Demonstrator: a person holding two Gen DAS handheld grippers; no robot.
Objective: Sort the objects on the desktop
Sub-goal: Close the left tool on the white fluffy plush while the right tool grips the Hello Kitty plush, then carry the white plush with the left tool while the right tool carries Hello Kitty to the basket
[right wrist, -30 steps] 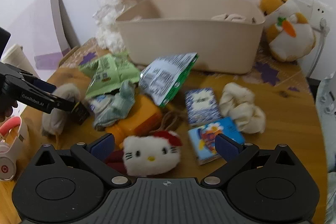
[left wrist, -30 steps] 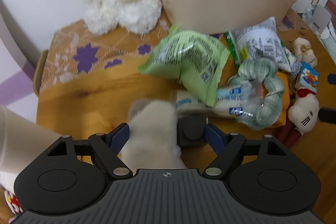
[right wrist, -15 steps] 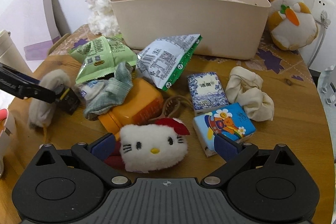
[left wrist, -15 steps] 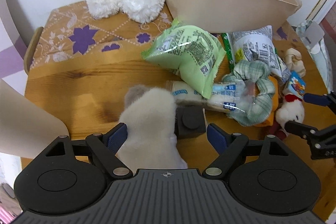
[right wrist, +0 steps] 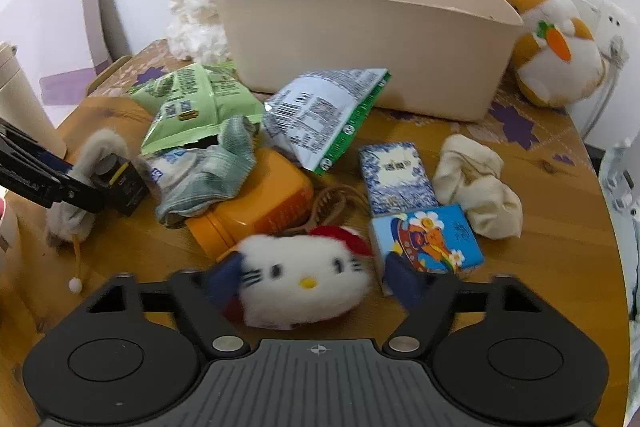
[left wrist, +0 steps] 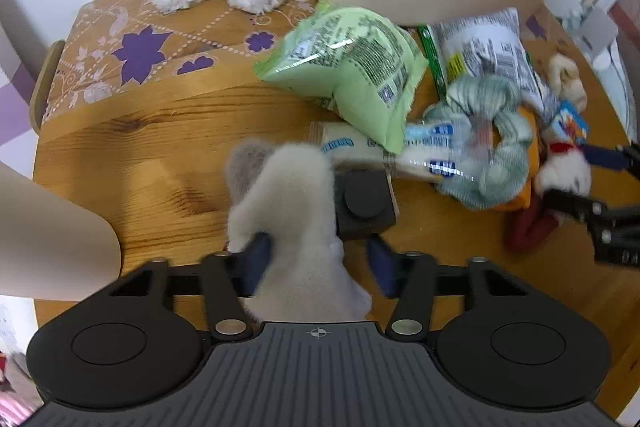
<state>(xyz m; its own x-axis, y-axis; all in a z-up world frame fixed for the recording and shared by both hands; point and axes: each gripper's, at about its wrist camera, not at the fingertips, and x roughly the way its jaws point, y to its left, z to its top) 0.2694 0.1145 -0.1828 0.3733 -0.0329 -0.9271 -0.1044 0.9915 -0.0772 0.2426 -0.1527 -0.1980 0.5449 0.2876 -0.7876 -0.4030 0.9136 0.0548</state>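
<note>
Two tools work over a cluttered wooden bench (left wrist: pixel 120 155). The left tool (left wrist: pixel 320 259) is closing around a pale furry toy (left wrist: pixel 288 211); its left pad touches the fur, the right pad still stands clear, and the toy's near end is cut off behind the tool body. A dark box (left wrist: pixel 362 205) sits just ahead, partly hidden. The right tool (right wrist: pixel 316 281) is closing on a white cat plush (right wrist: pixel 304 279), blurred, its lower part hidden; whether the pads press it is hard to tell. Both tools were spread much wider a second ago. Beyond lie a green snack bag (right wrist: pixel 196 103) and a beige bin (right wrist: pixel 368 47).
</note>
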